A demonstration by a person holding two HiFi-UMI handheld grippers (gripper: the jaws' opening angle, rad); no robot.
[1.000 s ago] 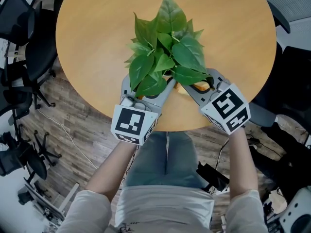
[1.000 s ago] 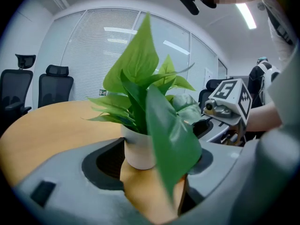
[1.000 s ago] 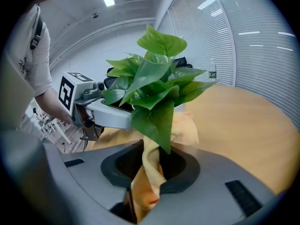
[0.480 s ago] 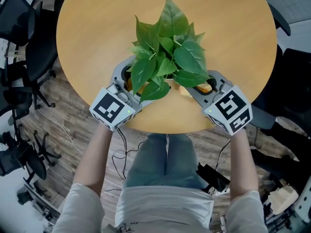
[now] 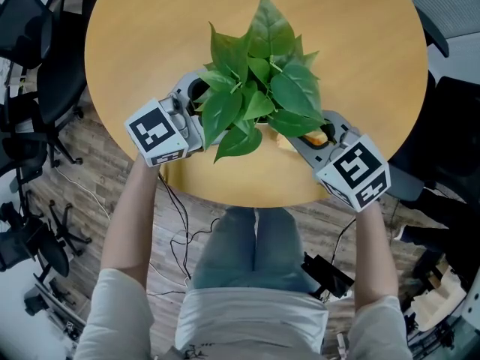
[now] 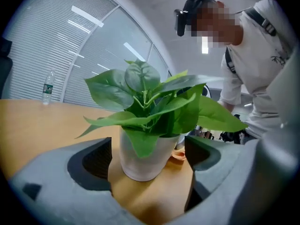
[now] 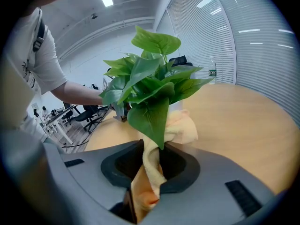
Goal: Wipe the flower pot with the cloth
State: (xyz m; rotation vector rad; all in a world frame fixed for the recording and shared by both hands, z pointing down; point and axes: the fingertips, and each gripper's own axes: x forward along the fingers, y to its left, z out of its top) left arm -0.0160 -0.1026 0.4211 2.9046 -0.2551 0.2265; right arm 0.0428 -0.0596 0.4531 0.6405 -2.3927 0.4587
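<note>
A leafy green plant [image 5: 259, 73] in a white flower pot [image 6: 143, 158] stands near the front of the round wooden table [image 5: 150, 21]. My left gripper [image 5: 201, 111] is at the pot's left side. Its jaws have just been opening and stand wide, with the pot between their tips and a gap on each side. At the pot's right, my right gripper [image 5: 307, 137] is shut on a yellow-orange cloth [image 7: 180, 128]. The bunched end of the cloth lies against the plant's base. Leaves hide the pot in the head and right gripper views.
The table's front edge [image 5: 247, 201] runs just under both grippers. Black office chairs [image 5: 45, 73] stand on the wood floor to the left, with cables beside them. A water bottle [image 6: 47, 88] stands far back on the table.
My left gripper has swung from the front of the pot round to its left side, and its jaws have opened. The right gripper and the cloth have kept still.
</note>
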